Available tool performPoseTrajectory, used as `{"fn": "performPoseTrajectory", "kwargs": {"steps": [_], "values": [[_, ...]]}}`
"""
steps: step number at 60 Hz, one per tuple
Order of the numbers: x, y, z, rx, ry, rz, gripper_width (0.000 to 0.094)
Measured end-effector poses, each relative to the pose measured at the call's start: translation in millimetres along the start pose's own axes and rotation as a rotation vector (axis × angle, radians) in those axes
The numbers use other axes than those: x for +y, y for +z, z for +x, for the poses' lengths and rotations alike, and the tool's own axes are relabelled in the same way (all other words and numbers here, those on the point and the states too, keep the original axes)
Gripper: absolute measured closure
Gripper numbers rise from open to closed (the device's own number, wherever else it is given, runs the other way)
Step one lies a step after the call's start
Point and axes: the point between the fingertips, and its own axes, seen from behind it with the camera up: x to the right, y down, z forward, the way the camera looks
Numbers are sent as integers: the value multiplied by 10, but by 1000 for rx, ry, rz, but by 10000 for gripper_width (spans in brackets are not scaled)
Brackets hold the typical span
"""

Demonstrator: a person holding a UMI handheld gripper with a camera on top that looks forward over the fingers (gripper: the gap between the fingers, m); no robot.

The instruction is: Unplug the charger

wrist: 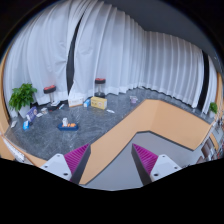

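Note:
My gripper (111, 160) is open with nothing between its fingers; the magenta pads (78, 157) stand well apart. It is held high over a light wooden band (120, 135) that runs between grey surfaces. I cannot make out a charger, a plug or a socket in this view.
A grey surface (70, 112) ahead on the left carries a green plant (22, 96), a yellow box (98, 102), a small blue item (68, 125) and other small things. White curtains (120, 50) close the far side. A second grey area (155, 140) lies to the right.

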Motion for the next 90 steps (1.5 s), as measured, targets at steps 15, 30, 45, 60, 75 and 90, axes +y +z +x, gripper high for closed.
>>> {"fn": "performPoseTrajectory", "kwargs": {"steps": [15,30,45,60,75,90], "values": [[261,91,141,17,23,-35,84],[1058,428,-392,-36,-21,-125,92],[1267,1314,-1972,-202,-32,-140,90],[389,2798,-3285,-237,-1,-38,93],[-142,4097,-3706,-179,41,20,232],[-134,4452,-3729,-160,-25,10,817]]}}
